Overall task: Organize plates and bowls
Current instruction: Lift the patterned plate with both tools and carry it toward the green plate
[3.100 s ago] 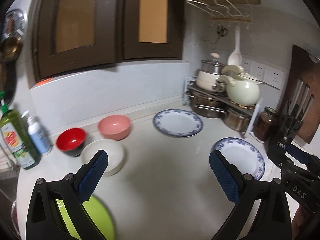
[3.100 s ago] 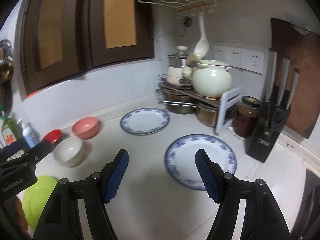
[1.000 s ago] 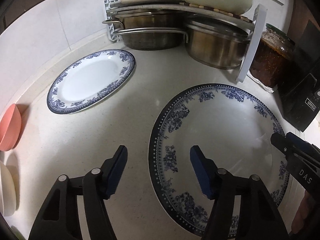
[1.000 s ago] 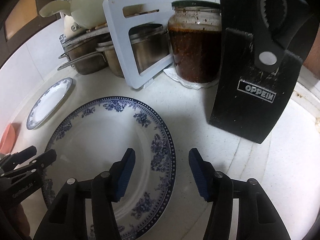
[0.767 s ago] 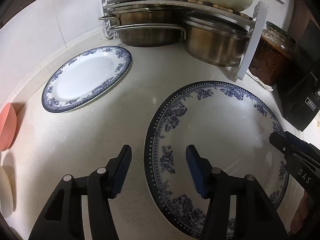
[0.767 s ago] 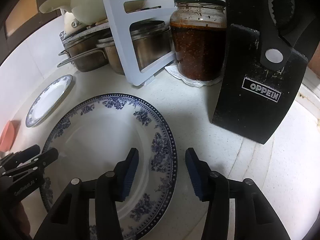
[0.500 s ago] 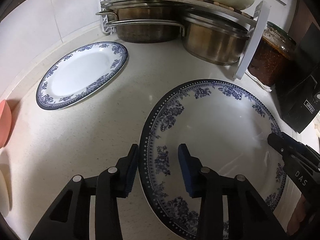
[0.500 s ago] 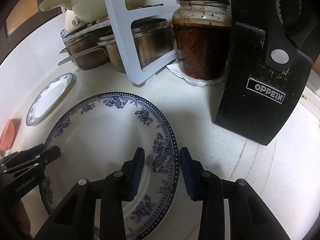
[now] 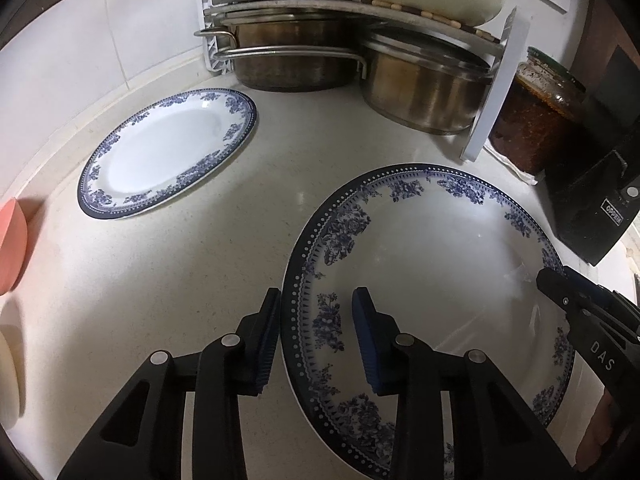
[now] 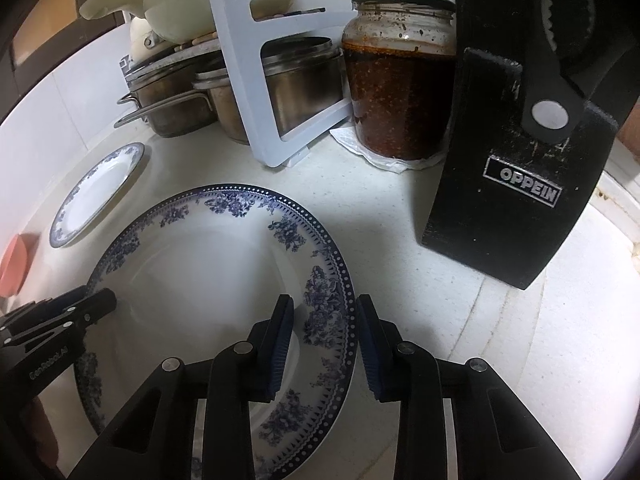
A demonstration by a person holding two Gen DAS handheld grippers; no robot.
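A large white plate with a blue flower rim (image 9: 440, 264) lies on the pale counter. My left gripper (image 9: 316, 336) straddles its left rim, one pad outside the edge and one on the plate, jaws closing on it. My right gripper (image 10: 324, 336) clamps the opposite rim of the same plate (image 10: 200, 272) the same way. Each view shows the other gripper's tip at the far rim: the right gripper (image 9: 548, 280) and the left gripper (image 10: 100, 300). A second matching plate (image 9: 168, 152) lies apart at the back left.
A pink bowl (image 9: 10, 244) and a white bowl (image 9: 6, 364) sit at the left edge. Steel pots (image 9: 424, 88) stand under a white rack (image 10: 256, 80) behind the plate. A jar of red paste (image 10: 400, 80) and a black knife block (image 10: 516, 168) stand close on the right.
Both grippers came down from high over the counter to the near plate. Over the last second their jaws narrowed onto its opposite rims, while the hands stayed in place.
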